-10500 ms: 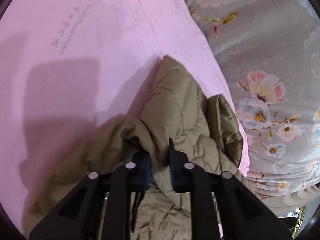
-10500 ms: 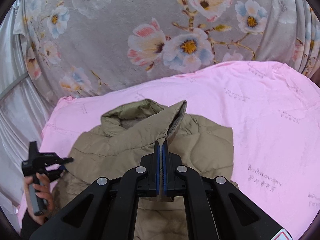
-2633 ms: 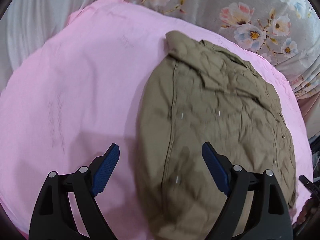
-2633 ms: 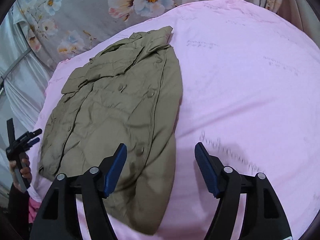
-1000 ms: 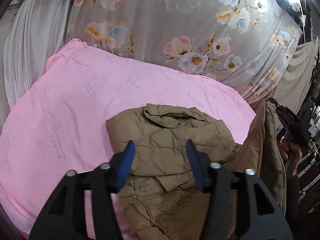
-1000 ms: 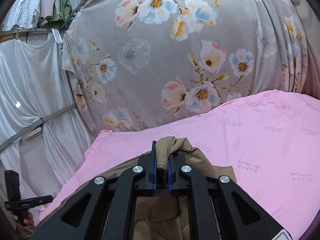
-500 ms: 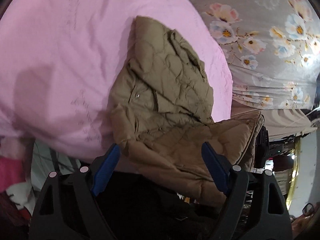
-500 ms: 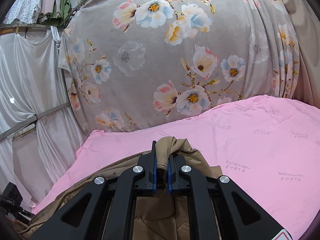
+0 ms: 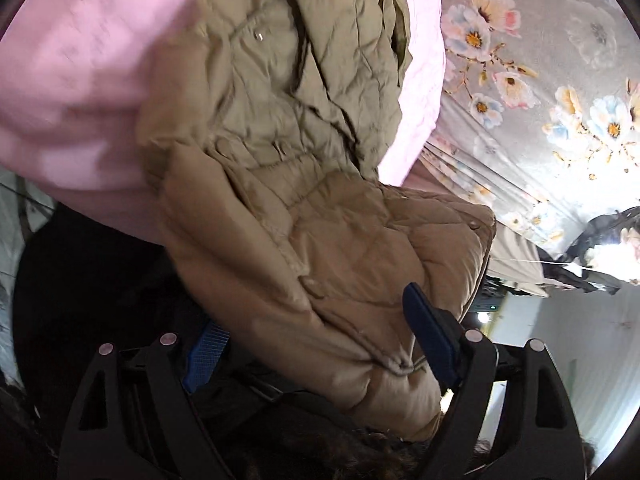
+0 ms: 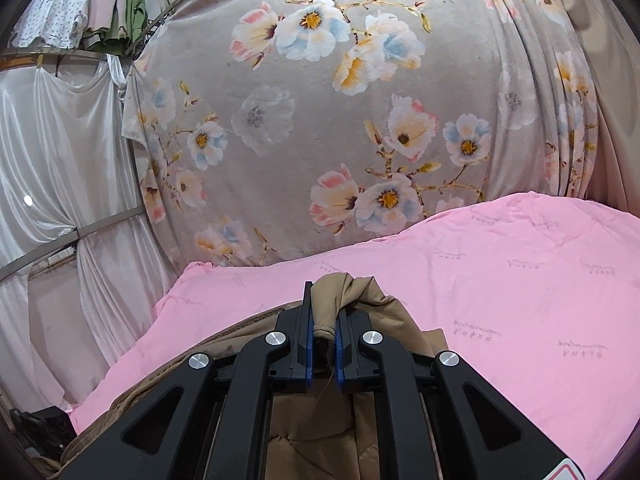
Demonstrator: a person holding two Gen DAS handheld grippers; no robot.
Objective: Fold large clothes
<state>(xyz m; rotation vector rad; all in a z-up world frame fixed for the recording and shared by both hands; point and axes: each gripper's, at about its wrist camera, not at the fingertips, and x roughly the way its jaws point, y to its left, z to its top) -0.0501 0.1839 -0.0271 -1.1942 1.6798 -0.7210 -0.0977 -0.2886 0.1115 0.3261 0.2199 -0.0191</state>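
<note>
A tan quilted jacket (image 9: 300,120) lies on the pink sheet (image 9: 80,60), and its lower part hangs off the bed edge toward me. My left gripper (image 9: 310,312) is at that hanging part. A thick fold of the jacket sits between its blue pads (image 9: 428,332) while the jaws are closing, and I see no firm pinch. In the right wrist view my right gripper (image 10: 323,308) is shut on a bunched fold of the jacket (image 10: 360,308), held just above the pink sheet (image 10: 500,300).
A grey floral curtain (image 10: 320,120) hangs behind the bed, with a white drape (image 10: 60,160) to its left and clothes on a rail (image 10: 80,12) above. The same floral curtain (image 9: 520,80) shows at the right of the left wrist view. Dark space lies below the bed edge.
The left gripper rolled and dropped from above the bed to the jacket's hanging edge, which now lies between its jaws. The right gripper kept its grip and barely moved.
</note>
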